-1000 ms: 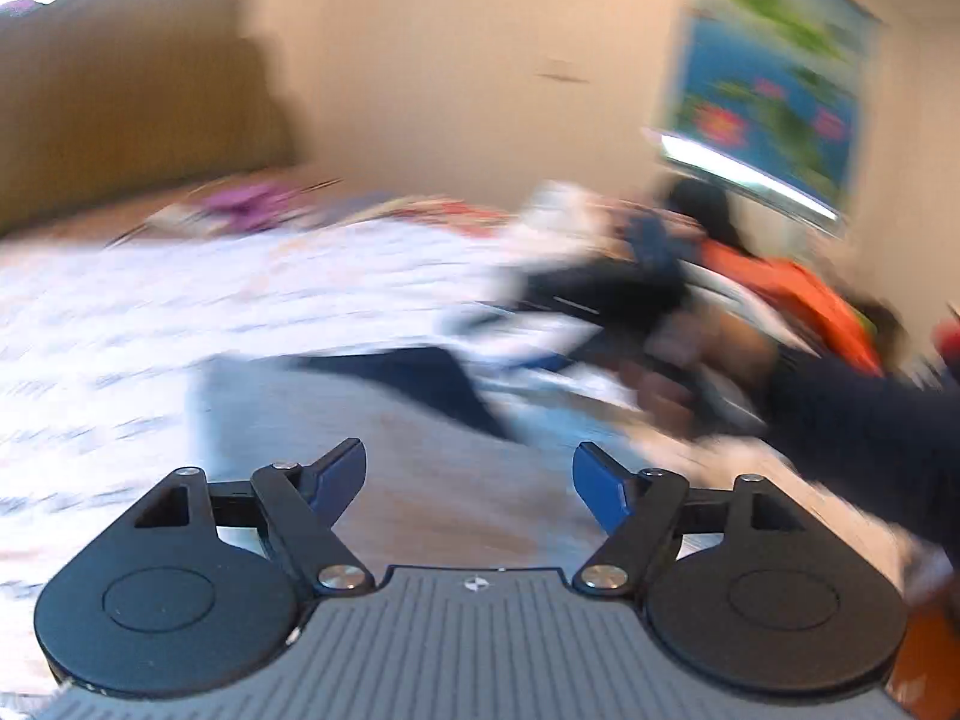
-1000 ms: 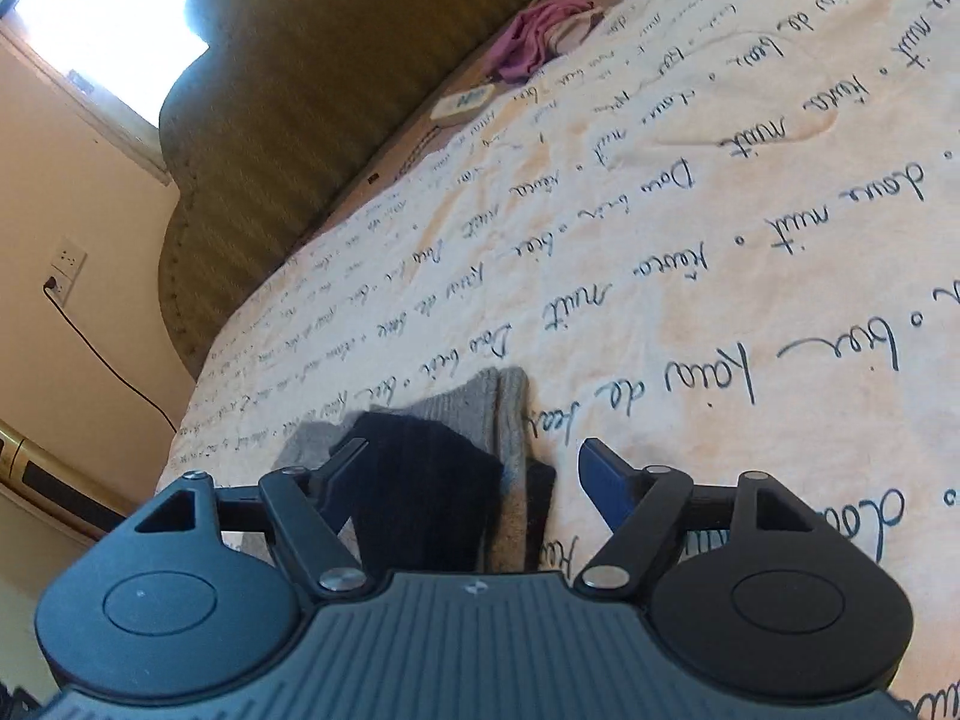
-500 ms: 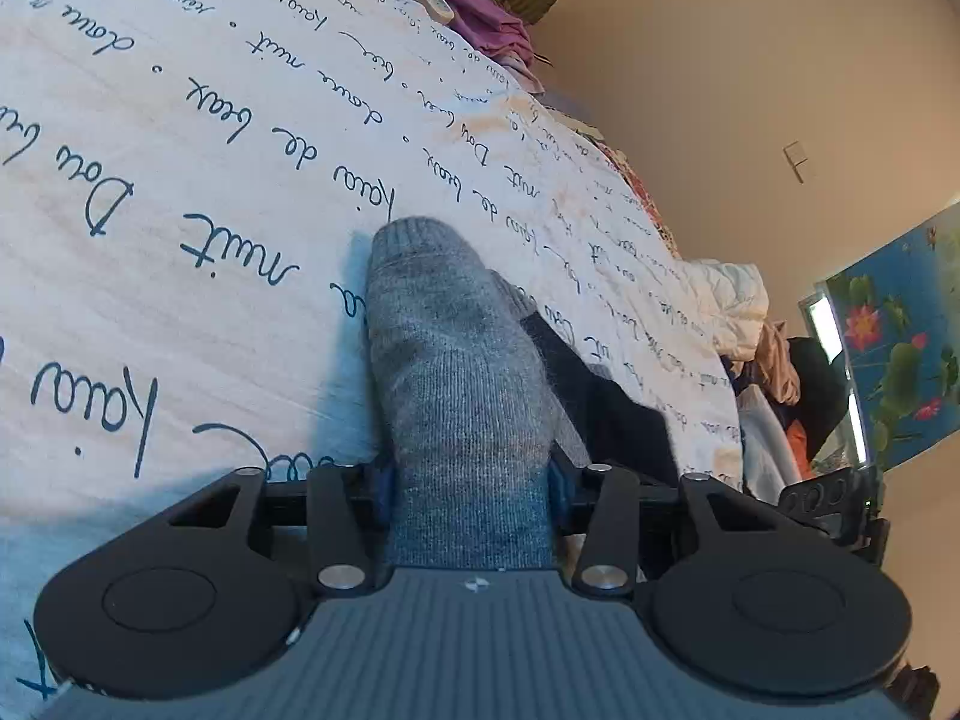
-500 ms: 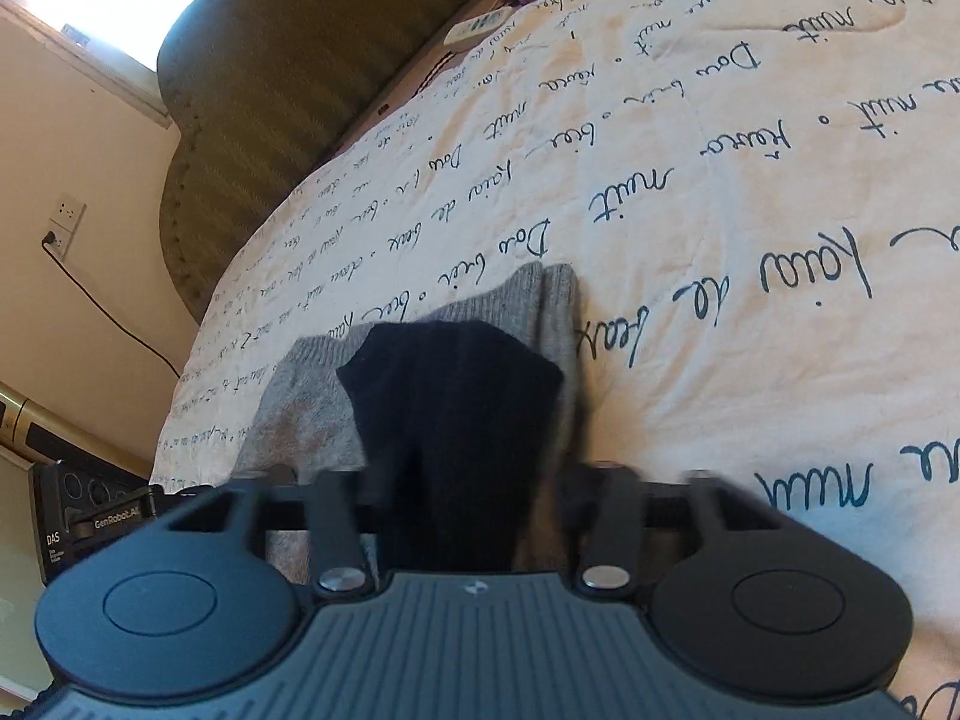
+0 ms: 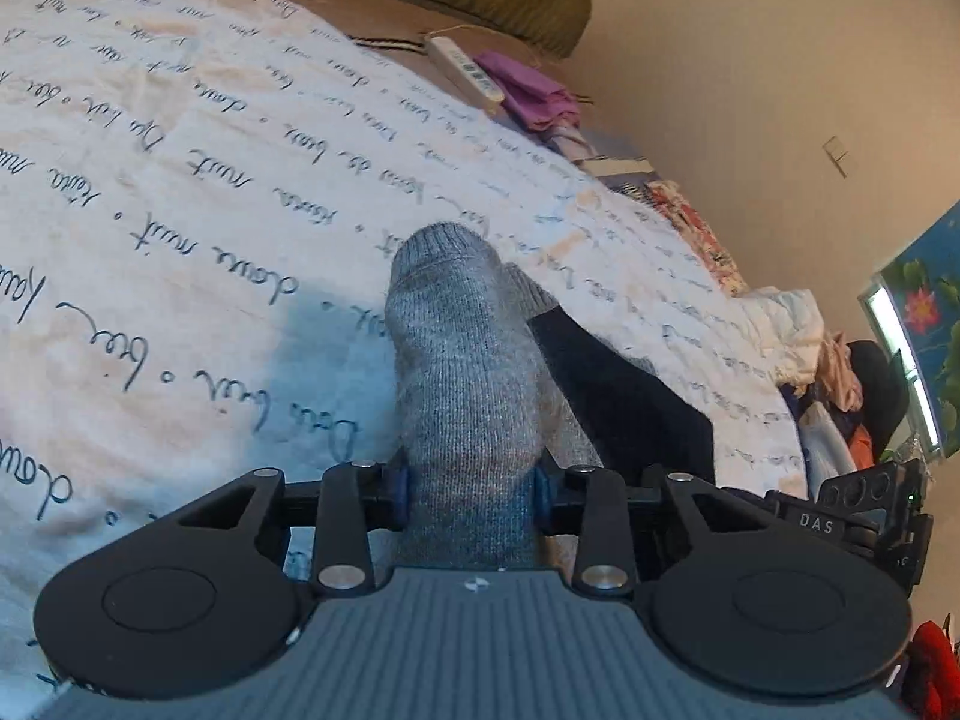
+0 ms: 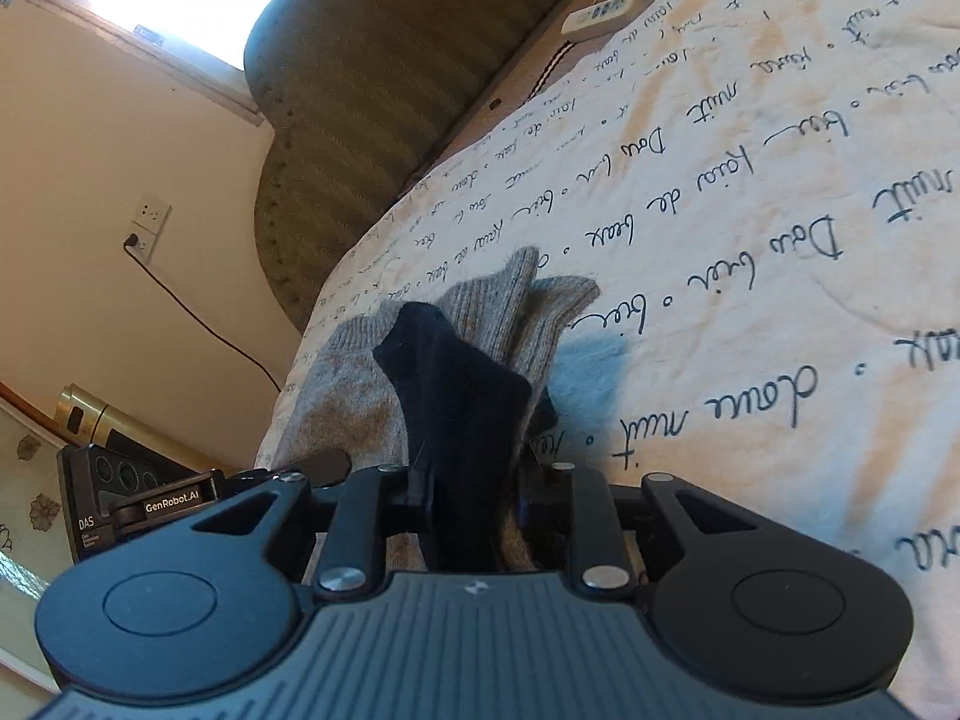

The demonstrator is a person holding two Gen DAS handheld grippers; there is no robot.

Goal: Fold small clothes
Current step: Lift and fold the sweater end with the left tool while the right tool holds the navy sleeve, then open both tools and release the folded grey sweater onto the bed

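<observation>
Left claw (image 5: 471, 489) clenched on grey sock (image 5: 462, 372), right claw (image 6: 474, 495) on navy sock (image 6: 462, 396), over script-printed bedspread (image 5: 180, 228); power strip (image 5: 465, 72), purple cloth (image 5: 534, 93) beyond.

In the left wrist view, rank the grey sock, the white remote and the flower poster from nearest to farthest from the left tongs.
1. Grey sock: clamped between the left tongs, lying up the middle of the bedspread.
2. White remote: far edge of the bed, upper middle, beside purple cloth.
3. Flower poster: on the wall, far right, past the clothes pile.
</observation>
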